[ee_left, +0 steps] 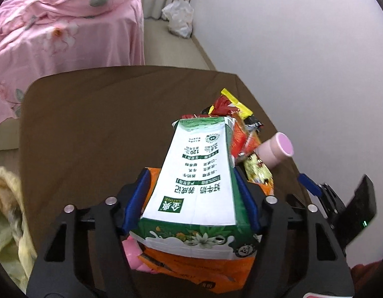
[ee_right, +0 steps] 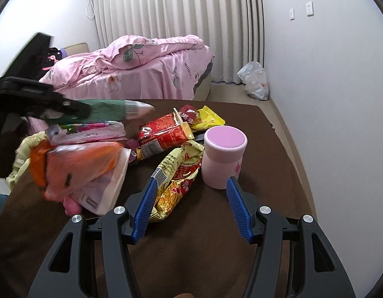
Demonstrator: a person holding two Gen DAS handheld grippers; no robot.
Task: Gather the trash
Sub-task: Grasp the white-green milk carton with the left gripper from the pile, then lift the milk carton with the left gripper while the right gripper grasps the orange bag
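Clamping a green-and-white milk carton (ee_left: 199,173) between its blue pads, the left gripper (ee_left: 191,198) held it above the orange packet (ee_left: 196,268) on the brown worktop (ee_left: 92,124). The right gripper (ee_right: 191,206) had its jaws wide and empty, near the pink cup (ee_right: 222,159) and yellow wrapper (ee_right: 176,173).

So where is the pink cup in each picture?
Left wrist view: the pink cup is right of centre, poking out from behind the milk carton and the snack wrappers.
Right wrist view: it stands upright just right of centre, beyond the right pad of the open tool.
Shared landmark: the pink bed.
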